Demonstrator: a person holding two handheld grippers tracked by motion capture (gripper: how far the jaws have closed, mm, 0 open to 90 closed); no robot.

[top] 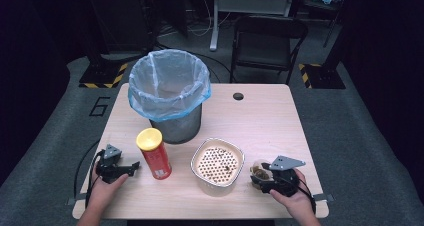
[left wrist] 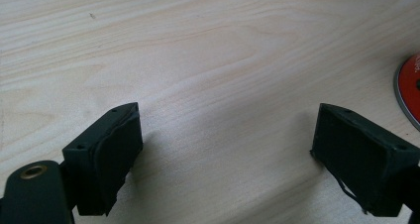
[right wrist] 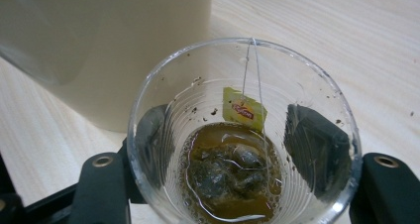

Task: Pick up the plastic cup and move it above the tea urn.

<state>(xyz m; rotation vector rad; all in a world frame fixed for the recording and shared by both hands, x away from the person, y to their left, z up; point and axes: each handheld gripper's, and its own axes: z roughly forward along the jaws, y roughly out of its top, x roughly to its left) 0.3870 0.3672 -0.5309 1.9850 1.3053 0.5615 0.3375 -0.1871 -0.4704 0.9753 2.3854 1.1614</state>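
Overhead light is falling brightly on the desk point(top: 260, 116) while the room around it is sinking into darkness. The high view is looking soft and slightly grainy. In the left gripper view, the black fingers point(left wrist: 106, 154) are casting soft shadows toward the right. The plastic cup point(right wrist: 242, 135) is catching faint glare, with its near rim blurring.
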